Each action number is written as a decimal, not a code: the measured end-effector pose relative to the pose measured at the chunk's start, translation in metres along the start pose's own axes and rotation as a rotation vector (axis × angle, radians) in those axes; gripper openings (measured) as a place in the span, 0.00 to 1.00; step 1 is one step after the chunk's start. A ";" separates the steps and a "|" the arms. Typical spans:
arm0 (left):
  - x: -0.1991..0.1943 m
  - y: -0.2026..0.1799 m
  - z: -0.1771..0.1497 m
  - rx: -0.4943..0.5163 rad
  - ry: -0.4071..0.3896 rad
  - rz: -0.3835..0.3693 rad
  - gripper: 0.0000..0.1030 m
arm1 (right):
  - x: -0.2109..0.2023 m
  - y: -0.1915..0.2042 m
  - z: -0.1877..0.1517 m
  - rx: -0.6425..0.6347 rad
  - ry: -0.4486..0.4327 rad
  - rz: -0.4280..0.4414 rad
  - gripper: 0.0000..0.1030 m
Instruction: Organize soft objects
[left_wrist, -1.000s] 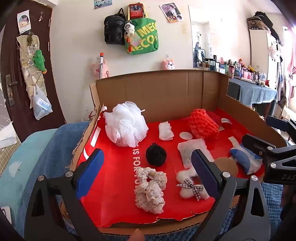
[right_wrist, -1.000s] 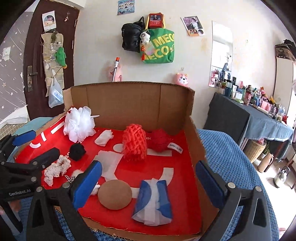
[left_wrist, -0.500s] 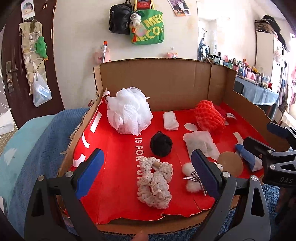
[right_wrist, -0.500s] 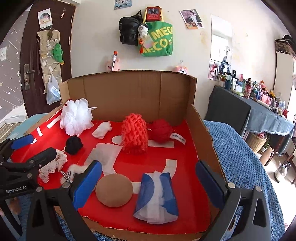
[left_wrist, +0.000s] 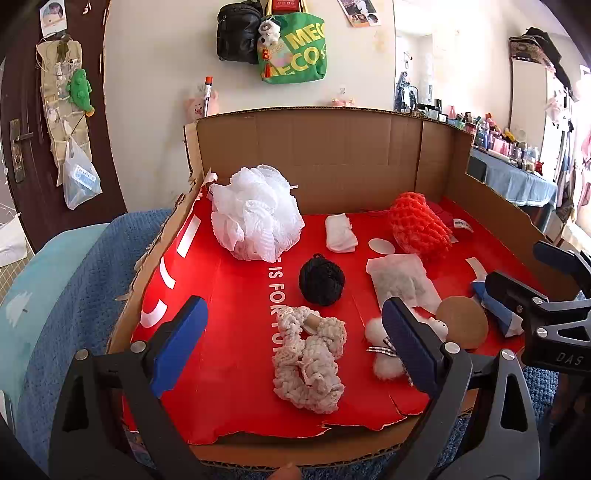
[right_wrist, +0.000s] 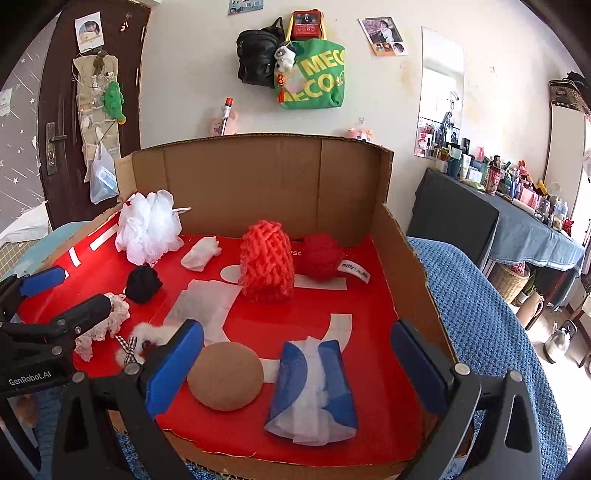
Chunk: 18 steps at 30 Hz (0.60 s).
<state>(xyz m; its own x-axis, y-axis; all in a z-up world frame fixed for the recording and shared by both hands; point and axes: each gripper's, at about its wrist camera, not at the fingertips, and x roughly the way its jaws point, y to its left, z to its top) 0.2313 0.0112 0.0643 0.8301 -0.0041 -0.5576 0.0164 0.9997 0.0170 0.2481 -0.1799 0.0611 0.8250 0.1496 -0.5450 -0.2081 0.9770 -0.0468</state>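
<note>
Between the wide-apart blue pads of the left gripper (left_wrist: 293, 345), in the left wrist view, lies the cream crocheted scrunchie (left_wrist: 309, 363) on the red floor of the cardboard box (left_wrist: 332, 147), with nothing held. Just beyond it sits the black pom-pom (left_wrist: 321, 279), and farther off toward the left pad the white mesh bath puff (left_wrist: 256, 212); behind the right pad a fluffy white toy with a checked bow (left_wrist: 384, 354) is partly hidden. The scrunchie looks light and limp, so it would likely collapse under a pinch; taking it across its bunched middle seems safest. From the right wrist view, the right gripper (right_wrist: 295, 365) likewise stands open and empty, with the brown round sponge (right_wrist: 225, 374) just ahead of its left pad and the blue-and-white tissue pack (right_wrist: 314, 391) lying between the pads. Beyond them stands the orange foam net (right_wrist: 266, 260), upright, with the red yarn ball (right_wrist: 320, 258) beside it. The pack looks squashy and slippery; gripping across its short sides should hold.
</note>
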 end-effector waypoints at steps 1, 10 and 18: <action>0.000 0.000 0.000 0.000 0.000 0.000 0.94 | 0.000 0.000 0.000 0.000 0.000 0.000 1.00; 0.000 0.001 0.000 0.001 -0.003 -0.001 0.94 | 0.001 0.000 0.000 -0.001 0.002 -0.004 1.00; -0.001 0.000 0.000 0.004 -0.005 -0.002 0.94 | 0.001 0.000 0.000 -0.001 0.002 -0.005 1.00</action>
<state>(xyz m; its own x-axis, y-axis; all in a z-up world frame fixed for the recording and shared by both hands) 0.2307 0.0115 0.0651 0.8326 -0.0058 -0.5538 0.0199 0.9996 0.0194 0.2487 -0.1800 0.0605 0.8249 0.1448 -0.5464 -0.2050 0.9775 -0.0505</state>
